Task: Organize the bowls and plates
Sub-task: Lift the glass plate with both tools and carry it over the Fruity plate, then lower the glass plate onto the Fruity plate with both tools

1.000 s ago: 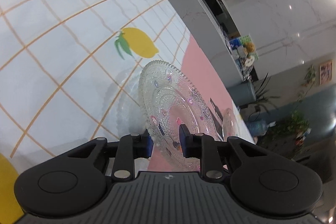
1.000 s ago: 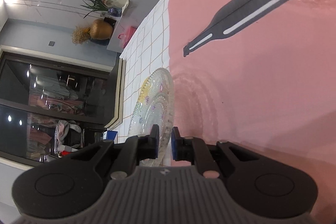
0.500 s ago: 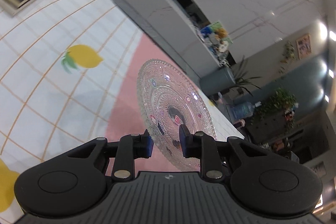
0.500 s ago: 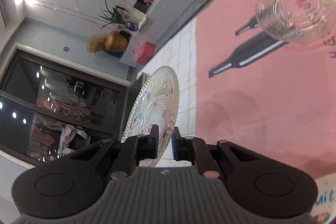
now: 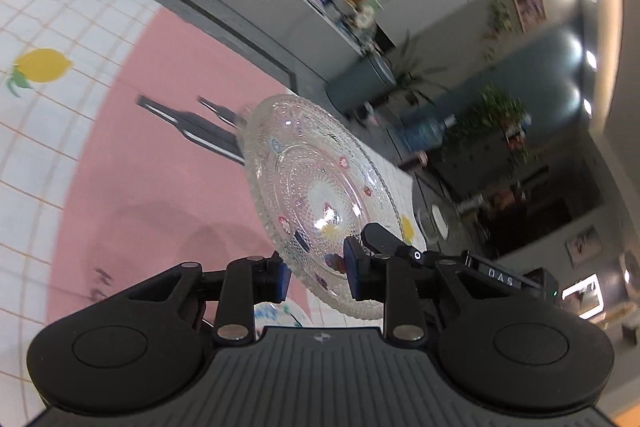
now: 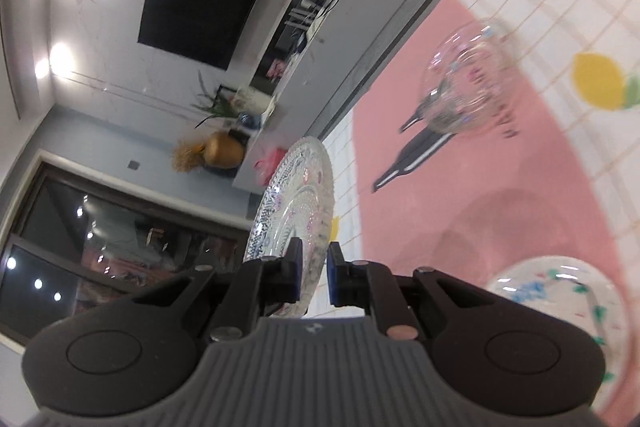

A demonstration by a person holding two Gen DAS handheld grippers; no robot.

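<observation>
1. Both plates have climbed off the tablecloth since the earlier frames; the left wrist view now shows far more of the room and the pink patch well below.

2. Left gripper [image 5: 314,273] has the rim of a beaded glass plate [image 5: 316,195] between its blue pads [image 5: 282,277]; the jaws are opening a touch right now, and a gap shows on the right pad's side, so that hold looks loose.

3. Right gripper [image 6: 311,273] pinches a second glass plate [image 6: 298,203] by its edge, jaws narrow, plate standing almost edge-on to the camera.

4. Down on the pink patch of the lemon-print tablecloth [image 6: 560,7] sits a clear glass bowl [image 6: 466,87] over printed bottle shapes; a white dish with green and blue marks [image 6: 560,291] lies near the right gripper's side.

5. Step in hand, as I read it: carrying both plates over to be stacked; still early in the tidy-up.

6. To do it well: firm up the left grip before tilting further; bring each plate flat before lowering; set one down first, then centre the other over it; release only once glass rests on glass.

7. Risk: a beaded rim slipping from the slack left pads; keep the two plates from knocking mid-air.
</observation>
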